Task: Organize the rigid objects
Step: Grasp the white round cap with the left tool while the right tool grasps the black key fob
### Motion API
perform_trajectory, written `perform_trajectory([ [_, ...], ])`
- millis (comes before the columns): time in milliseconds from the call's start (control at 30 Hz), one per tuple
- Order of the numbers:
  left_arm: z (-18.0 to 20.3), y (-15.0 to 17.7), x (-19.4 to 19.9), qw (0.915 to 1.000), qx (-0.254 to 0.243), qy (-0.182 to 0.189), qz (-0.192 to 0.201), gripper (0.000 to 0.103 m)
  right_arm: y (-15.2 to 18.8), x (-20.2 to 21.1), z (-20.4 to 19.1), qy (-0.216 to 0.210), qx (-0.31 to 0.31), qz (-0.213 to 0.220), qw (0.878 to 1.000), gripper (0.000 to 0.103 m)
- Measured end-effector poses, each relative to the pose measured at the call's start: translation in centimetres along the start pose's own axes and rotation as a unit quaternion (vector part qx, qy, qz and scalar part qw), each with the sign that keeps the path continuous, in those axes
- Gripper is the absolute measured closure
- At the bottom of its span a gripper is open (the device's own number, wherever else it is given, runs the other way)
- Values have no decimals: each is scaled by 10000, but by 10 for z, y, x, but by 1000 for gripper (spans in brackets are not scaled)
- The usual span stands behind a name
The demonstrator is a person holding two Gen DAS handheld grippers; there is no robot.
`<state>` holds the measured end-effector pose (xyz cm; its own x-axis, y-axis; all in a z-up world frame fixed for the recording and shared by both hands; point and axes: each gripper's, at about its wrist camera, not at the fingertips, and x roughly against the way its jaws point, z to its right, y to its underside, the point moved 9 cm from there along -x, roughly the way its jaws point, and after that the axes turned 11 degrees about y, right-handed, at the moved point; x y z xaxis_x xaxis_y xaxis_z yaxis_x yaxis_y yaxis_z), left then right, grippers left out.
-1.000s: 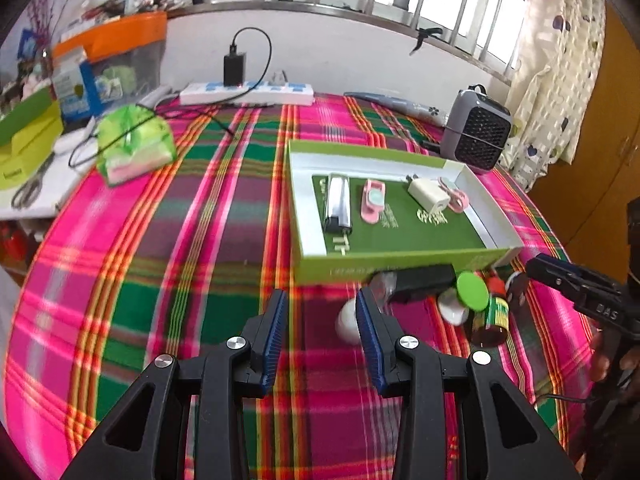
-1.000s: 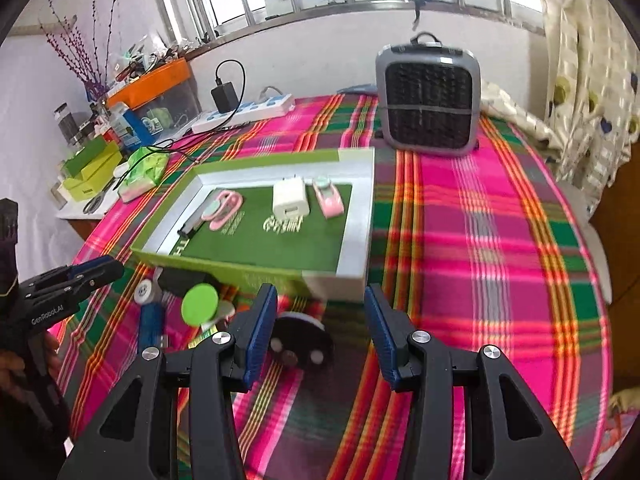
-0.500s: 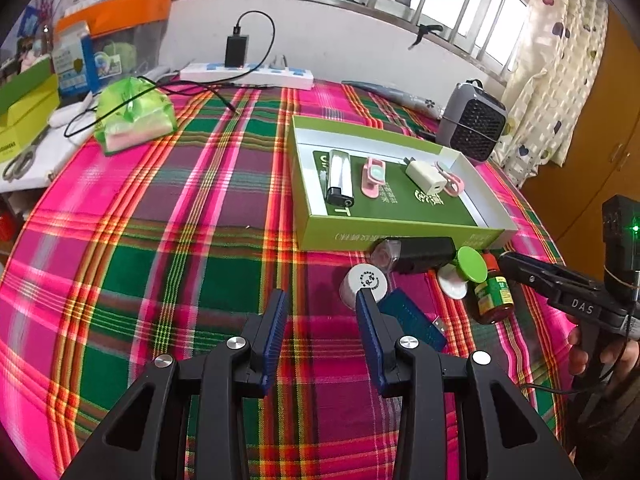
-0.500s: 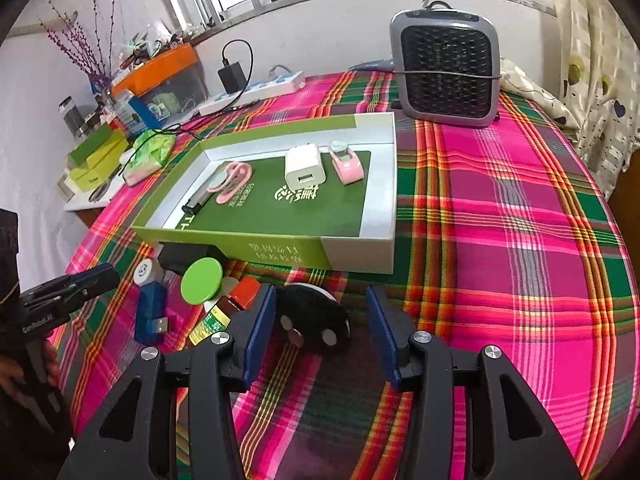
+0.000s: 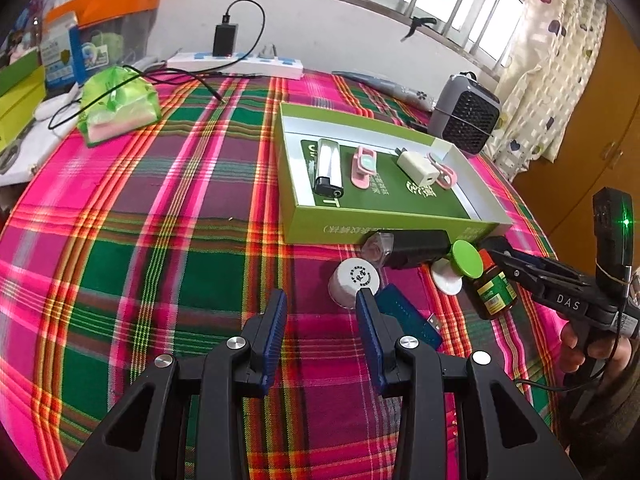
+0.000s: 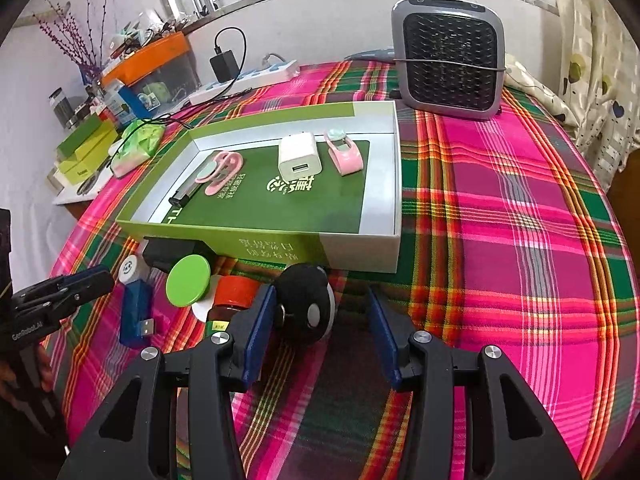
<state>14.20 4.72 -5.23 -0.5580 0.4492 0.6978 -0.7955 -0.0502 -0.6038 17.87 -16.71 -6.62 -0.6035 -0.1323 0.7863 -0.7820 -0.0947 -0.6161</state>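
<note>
Black round gadget between the parted jaws of the right gripper [image 6: 320, 312]

The black round gadget [image 6: 306, 306] is seen on the plaid surface [image 6: 500, 248], just before the green box [image 6: 280, 248], against the inner-left jaw; it has been approached since earlier. Its buttoned face is turned toward the camera. The left gripper [image 5: 321, 312] is held parted over bare cloth beside a white cap [image 5: 354, 280].

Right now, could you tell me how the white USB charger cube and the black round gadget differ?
The white USB charger cube is boxy and lies inside the green cardboard box; the black round gadget is domed and sits outside it on the plaid cloth, between the open right hand-held gripper fingers. Both are small, rigid items.
</note>
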Motion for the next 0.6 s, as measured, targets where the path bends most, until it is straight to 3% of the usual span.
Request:
perform_trajectory([
  [200,3,-2,-4,10000,-49,57,-42,68,1,1,-5,-12,108,42,9999,73],
  [600,17,-9,-12,9997,-213,44,-87,68,2,7,5,102,-6,156,9998,75],
])
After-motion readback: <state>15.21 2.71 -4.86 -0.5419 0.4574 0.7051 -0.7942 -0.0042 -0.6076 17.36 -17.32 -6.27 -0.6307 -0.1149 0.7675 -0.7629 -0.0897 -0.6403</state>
